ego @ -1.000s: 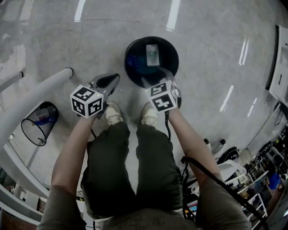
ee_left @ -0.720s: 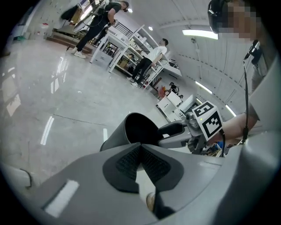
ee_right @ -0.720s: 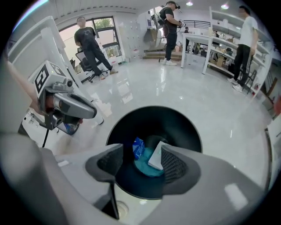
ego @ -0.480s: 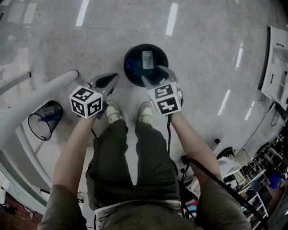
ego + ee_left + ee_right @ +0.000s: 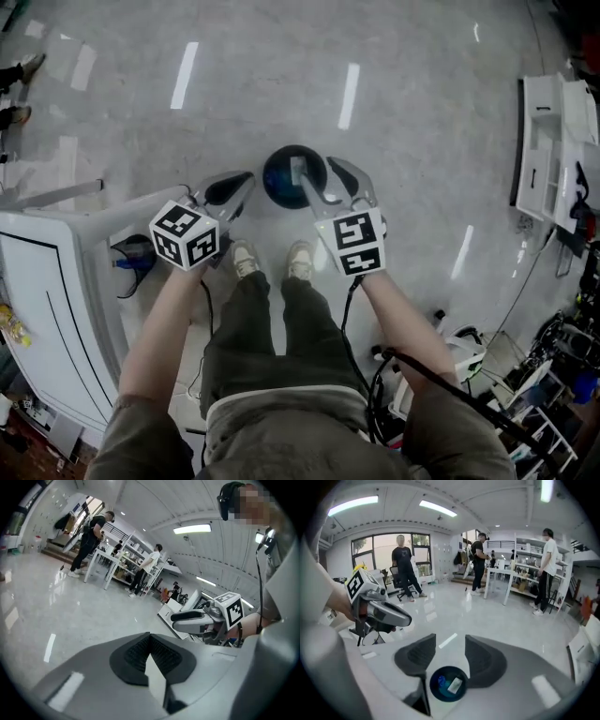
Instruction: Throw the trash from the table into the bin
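Both grippers are higher; the bin (image 5: 281, 178) looks smaller on the floor below. White packet (image 5: 296, 172) lies mid-bin, long axis away from the feet. Left gripper (image 5: 242, 180) clenched, empty. Right gripper (image 5: 317, 170) part open, closing on nothing.

trash (image 5: 454, 685) in bin (image 5: 446, 695), too small to identify

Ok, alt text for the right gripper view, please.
The right gripper, its empty jaws closing, hangs above a dark round bin holding trash on the floor. The left gripper shows at left; people stand behind.
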The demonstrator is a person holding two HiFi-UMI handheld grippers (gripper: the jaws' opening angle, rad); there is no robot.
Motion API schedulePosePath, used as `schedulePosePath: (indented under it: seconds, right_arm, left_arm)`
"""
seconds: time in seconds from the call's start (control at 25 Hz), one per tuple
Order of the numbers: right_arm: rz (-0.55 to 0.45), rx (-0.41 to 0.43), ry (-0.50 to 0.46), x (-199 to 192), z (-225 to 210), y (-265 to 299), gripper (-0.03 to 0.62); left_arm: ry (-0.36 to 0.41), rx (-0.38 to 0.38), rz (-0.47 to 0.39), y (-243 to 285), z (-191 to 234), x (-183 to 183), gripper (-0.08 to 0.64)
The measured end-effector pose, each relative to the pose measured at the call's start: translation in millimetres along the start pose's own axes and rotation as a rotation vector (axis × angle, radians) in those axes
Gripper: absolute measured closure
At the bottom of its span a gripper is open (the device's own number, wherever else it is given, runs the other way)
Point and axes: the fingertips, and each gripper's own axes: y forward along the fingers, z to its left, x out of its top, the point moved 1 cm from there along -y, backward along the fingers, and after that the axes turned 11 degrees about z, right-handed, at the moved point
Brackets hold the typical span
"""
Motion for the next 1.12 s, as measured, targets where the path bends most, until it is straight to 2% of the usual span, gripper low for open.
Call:
schedulePosePath:
  seconds: [0.28, 0.52, 0.68, 0.88, 1.12]
  right_arm:
    - [-0.22, -0.046, -0.048, 141, 0, -164, 0.445]
    - [-0.371, -0.079, -0.079, 221, 8, -288, 0.468]
    - [-0.472, -0.018, -0.012, 258, 24, -361, 0.474]
    - [-0.601, -0.102, -0.132, 288, 49, -449, 0.488]
    - [-0.706, -0.151, -0.155, 294, 63, -523, 0.496]
  left_arm:
    - [0.063, 0.0, -0.196, -118, -97, 144, 0.561]
    - [0.167, 0.019, -0.311, -205, -180, 229, 0.561]
    - [0.264, 0.059, -0.347, -257, -225, 260, 0.561]
    - [0.364, 0.078, -0.388, -317, -283, 282, 0.561]
    - [0.456, 0.074, -0.463, -362, -342, 294, 0.561]
